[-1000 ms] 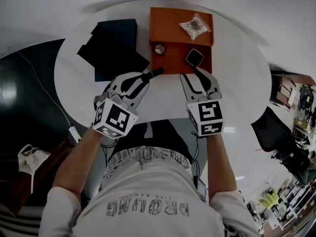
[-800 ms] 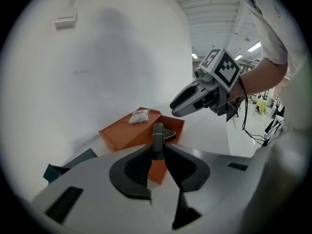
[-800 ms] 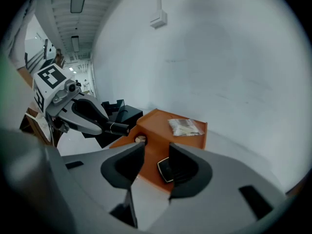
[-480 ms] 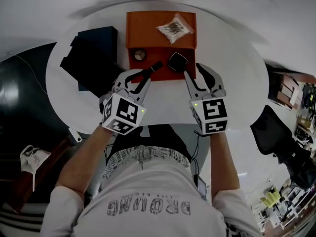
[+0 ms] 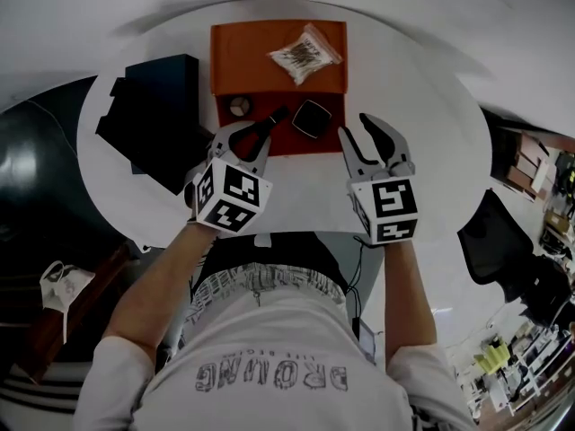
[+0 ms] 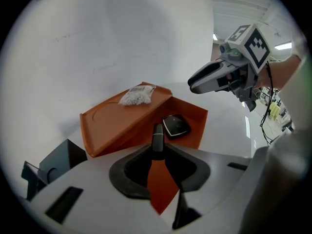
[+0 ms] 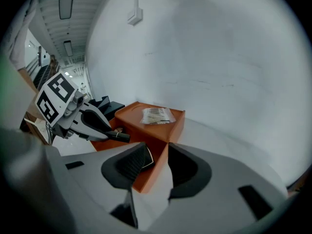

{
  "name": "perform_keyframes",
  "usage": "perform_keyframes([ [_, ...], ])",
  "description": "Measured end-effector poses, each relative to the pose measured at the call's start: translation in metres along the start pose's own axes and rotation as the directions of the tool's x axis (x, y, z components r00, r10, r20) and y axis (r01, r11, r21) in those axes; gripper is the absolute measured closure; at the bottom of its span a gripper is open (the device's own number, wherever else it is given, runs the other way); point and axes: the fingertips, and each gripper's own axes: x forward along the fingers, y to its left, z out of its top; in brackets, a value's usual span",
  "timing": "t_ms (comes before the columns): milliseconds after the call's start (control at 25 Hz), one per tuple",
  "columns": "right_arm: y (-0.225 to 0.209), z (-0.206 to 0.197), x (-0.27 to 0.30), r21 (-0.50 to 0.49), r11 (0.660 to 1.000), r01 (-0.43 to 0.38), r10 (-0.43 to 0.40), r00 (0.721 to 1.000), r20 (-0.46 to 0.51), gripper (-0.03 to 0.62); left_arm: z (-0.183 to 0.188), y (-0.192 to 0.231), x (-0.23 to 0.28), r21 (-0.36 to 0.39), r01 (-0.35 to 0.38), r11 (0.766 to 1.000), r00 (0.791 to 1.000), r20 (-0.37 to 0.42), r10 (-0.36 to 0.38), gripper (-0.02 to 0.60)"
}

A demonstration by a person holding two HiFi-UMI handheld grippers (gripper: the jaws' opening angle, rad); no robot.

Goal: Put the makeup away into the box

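- Two claws out over a round white surface (image 5: 431, 151), side by side at the near edge of an open orange box (image 5: 287, 144).
- Grips a slim black makeup tube (image 6: 157, 136) in the left claw (image 5: 256, 133), pads pressed on its near end, far end poking out above the box's tray; cannot tell whether tip touches tray.
- Holds the right claw (image 5: 359, 131) just beside the tray's near right corner, jaws apart, nothing between the pads.
- Shows, inside the tray, a black square compact (image 5: 312, 118) on the right and a small round pot (image 5: 238, 107) on the left, with the tube's tip between them in the head view.
- Carries, on the higher flat part of the box behind the tray, a clear bag (image 5: 304, 52) of small pale pieces.
- Has dark boxes (image 5: 148, 119) lying left of the orange box on the same surface.
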Motion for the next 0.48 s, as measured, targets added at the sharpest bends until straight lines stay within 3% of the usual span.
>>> perform_keyframes([
  [480, -0.013, -0.011, 0.009, 0.033, 0.999, -0.028, 0.028, 1.000, -0.008, 0.444, -0.007, 0.003, 0.029, -0.030, -0.016, 0.999, 0.996, -0.091, 0.013, 0.480],
])
